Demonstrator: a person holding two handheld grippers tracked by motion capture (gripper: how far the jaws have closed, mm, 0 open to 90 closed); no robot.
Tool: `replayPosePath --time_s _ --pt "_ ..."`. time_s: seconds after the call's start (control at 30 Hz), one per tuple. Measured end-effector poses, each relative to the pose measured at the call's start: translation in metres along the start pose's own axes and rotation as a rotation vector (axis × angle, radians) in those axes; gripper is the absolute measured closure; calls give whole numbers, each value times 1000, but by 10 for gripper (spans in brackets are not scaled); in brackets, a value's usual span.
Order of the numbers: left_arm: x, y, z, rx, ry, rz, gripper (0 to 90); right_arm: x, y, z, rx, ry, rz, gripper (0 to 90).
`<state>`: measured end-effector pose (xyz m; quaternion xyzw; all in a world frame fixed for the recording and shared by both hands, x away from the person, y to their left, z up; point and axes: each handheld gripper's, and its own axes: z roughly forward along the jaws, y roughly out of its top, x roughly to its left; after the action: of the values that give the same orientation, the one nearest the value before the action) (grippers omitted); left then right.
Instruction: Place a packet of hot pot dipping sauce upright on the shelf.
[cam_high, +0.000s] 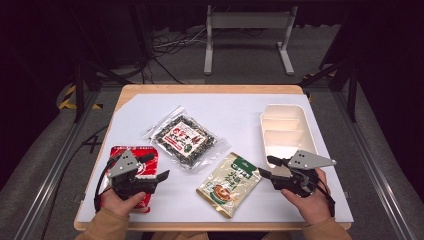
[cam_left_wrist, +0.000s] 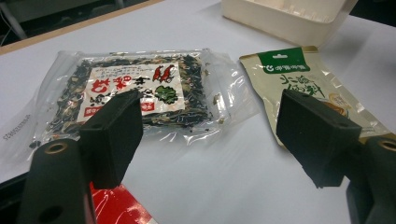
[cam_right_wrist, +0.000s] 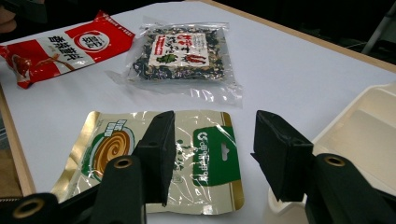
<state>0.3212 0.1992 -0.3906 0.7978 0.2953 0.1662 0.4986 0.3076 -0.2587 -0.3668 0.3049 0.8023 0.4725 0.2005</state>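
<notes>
Left gripper (cam_high: 156, 169) being held at near left, above red packet (cam_high: 131, 172); jaws being kept spread, nothing between them. Right gripper (cam_high: 267, 167) being held at near right, just beside near end of cream tray (cam_high: 306, 131); jaws being kept spread, nothing pinched. Beige-green pouch (cam_high: 230, 183) lying flat between both grippers, touched by neither. Clear seaweed packet (cam_high: 185, 138) lying flat at centre, farther than pouch. Everything being carried by white table sheet (cam_high: 235, 112).
</notes>
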Motion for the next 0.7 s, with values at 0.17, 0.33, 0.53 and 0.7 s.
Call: replayPosePath --time_s 0.17,0.33,0.53,0.7 --pt "0 1 1 1 2 4 235 -3 7 0 28 -21 -3 505" --pt "-1 0 2 9 3 10 235 -8 12 4 92 9 59 522" --pt "0 0 2 9 9 11 235 -12 23 14 189 12 71 491" --pt "0 -1 2 13 9 7 235 -14 31 21 248 0 70 505"
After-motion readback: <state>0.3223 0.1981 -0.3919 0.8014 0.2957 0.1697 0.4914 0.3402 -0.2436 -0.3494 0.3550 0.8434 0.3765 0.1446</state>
